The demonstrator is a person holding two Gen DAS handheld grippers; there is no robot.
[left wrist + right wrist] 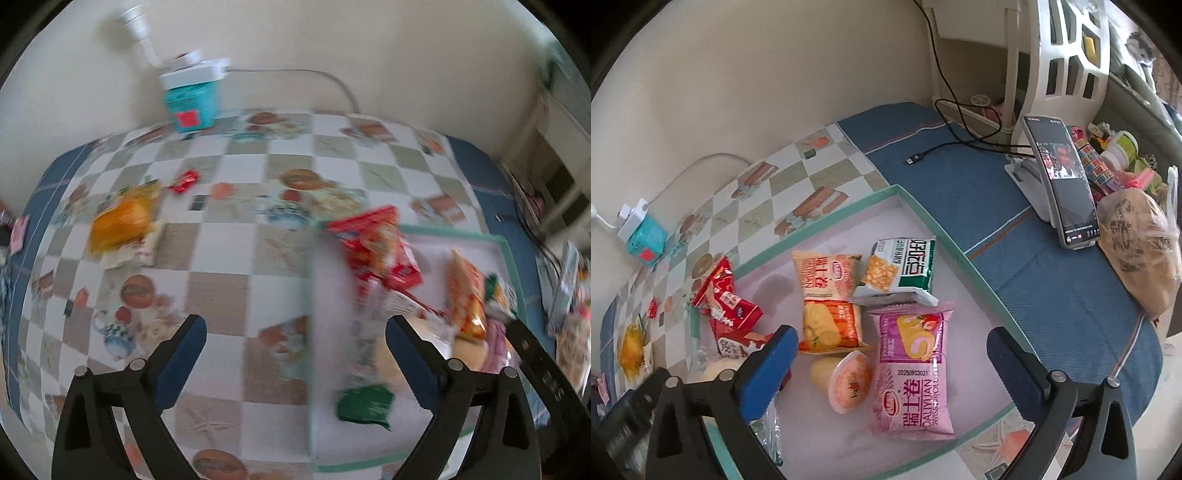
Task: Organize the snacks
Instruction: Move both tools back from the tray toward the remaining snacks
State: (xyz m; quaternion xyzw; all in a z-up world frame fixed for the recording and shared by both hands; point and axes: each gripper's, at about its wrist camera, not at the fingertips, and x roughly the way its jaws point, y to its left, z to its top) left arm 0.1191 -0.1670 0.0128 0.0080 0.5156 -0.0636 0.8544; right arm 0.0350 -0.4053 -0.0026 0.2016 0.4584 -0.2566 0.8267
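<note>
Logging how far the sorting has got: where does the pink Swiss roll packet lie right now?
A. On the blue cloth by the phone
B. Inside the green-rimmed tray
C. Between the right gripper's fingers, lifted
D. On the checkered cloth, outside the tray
B: the pink Swiss roll packet lies flat on the floor of the green-rimmed tray, with the open right gripper above it, not gripping.

Soft, even daylight throughout, bright on the cream wall (pixel 332 44) at the top of both frames, with no harsh glare. Heavy motion blur across the left wrist view, worst over the snack packets (pixel 380 251) at centre right; right wrist view sharp, print on the pink packet (pixel 912 373) legible. Strong fisheye bending at the edges, corners vignetted black.
</note>
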